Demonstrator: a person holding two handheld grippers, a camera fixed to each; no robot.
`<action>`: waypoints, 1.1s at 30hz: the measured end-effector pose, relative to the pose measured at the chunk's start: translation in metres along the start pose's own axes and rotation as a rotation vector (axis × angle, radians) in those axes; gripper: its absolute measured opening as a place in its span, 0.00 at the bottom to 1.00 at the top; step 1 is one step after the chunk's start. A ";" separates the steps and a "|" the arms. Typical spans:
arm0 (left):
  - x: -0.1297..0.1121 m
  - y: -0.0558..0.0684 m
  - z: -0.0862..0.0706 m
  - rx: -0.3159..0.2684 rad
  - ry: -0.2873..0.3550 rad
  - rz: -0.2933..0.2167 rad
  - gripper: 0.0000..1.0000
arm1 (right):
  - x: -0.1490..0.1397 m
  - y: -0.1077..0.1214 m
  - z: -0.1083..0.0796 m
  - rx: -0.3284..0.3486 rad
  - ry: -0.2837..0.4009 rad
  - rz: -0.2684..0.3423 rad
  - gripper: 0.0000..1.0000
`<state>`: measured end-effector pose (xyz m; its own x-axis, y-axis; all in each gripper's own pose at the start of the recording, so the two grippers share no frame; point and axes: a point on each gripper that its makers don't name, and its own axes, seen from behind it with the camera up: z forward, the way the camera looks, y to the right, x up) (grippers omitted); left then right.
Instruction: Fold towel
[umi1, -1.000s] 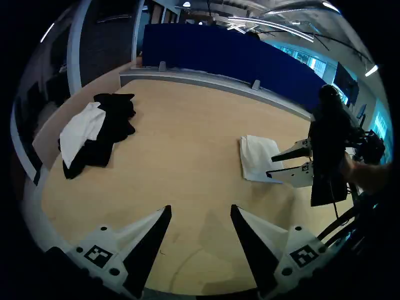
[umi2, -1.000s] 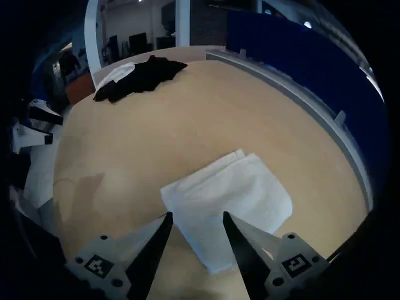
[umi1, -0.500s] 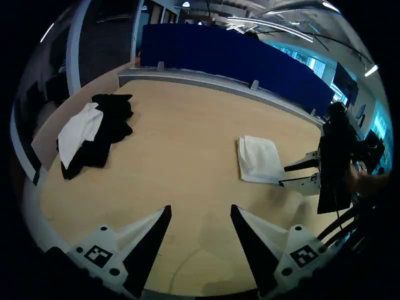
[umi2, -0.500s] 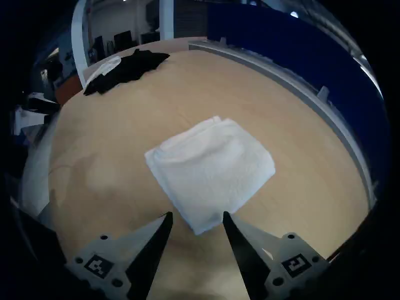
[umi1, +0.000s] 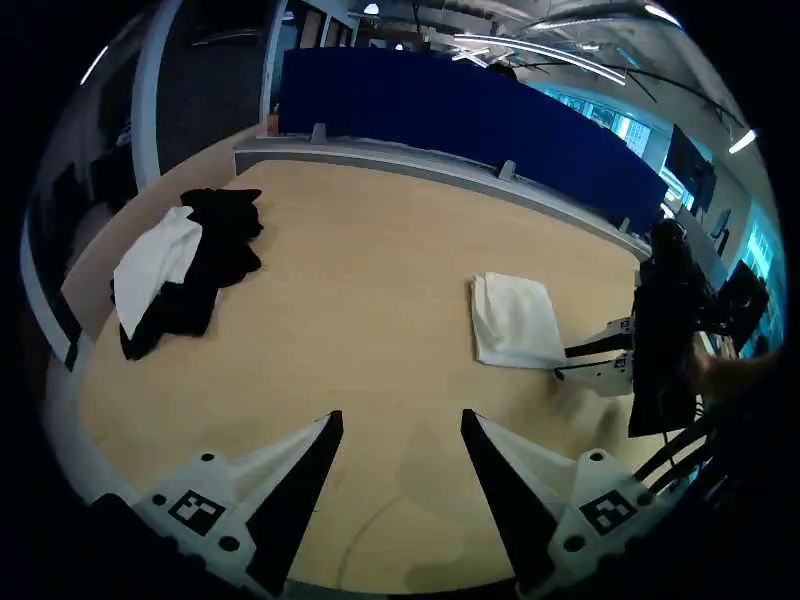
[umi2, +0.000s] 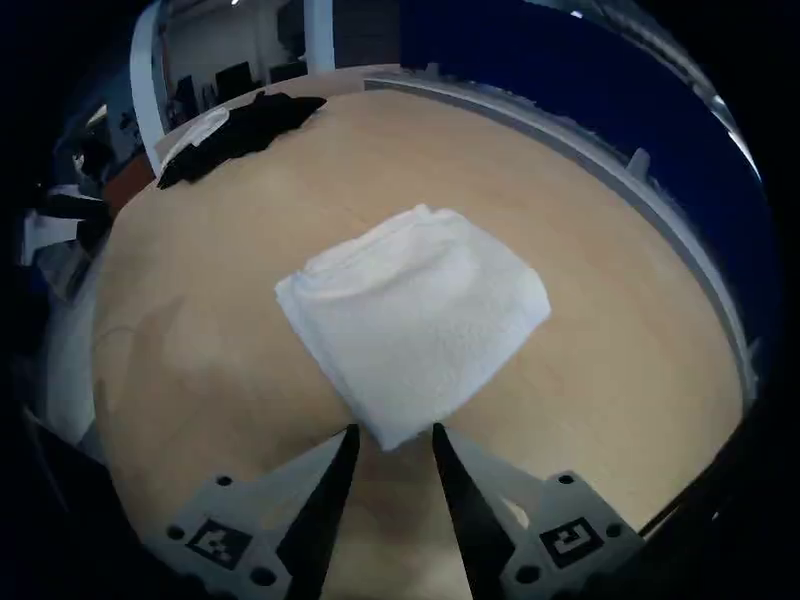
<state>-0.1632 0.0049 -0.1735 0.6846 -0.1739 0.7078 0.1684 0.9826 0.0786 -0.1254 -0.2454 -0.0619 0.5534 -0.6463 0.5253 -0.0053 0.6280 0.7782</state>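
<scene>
Leftmost, a heap of black and white clothes (umi1: 180, 265) is lying on the wooden surface (umi1: 370, 250). The left tool (umi1: 400, 415) is hovering above the surface, fingers wide apart and gripping nothing. Further right, the folded white towel (umi1: 515, 320) is lying flat, its near corner sitting between the right tool's (umi1: 561, 362) narrowly parted tips.

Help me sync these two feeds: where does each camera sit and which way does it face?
Left gripper view: rides on the left gripper, facing across the wooden table toward the blue partition; its own open fingers at bottom, the right gripper and a hand far right.
Right gripper view: rides on the right gripper, looking down at the folded towel; its own fingers flank the towel's near corner.
Both show the towel, table and clothes pile.
</scene>
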 end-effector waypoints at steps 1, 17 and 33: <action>0.000 0.000 0.000 0.000 0.000 -0.001 0.87 | -0.001 0.000 0.000 0.001 -0.001 0.000 0.51; -0.004 -0.001 0.004 0.003 -0.005 -0.002 0.87 | -0.004 0.002 0.001 -0.007 0.002 0.025 0.05; 0.000 -0.001 0.003 -0.001 -0.001 0.001 0.87 | 0.025 0.007 -0.016 -0.015 0.078 -0.015 0.03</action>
<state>-0.1654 0.0042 -0.1713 0.6840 -0.1727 0.7087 0.1683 0.9827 0.0770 -0.0985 -0.2502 -0.0490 0.6163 -0.6208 0.4846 0.0161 0.6251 0.7804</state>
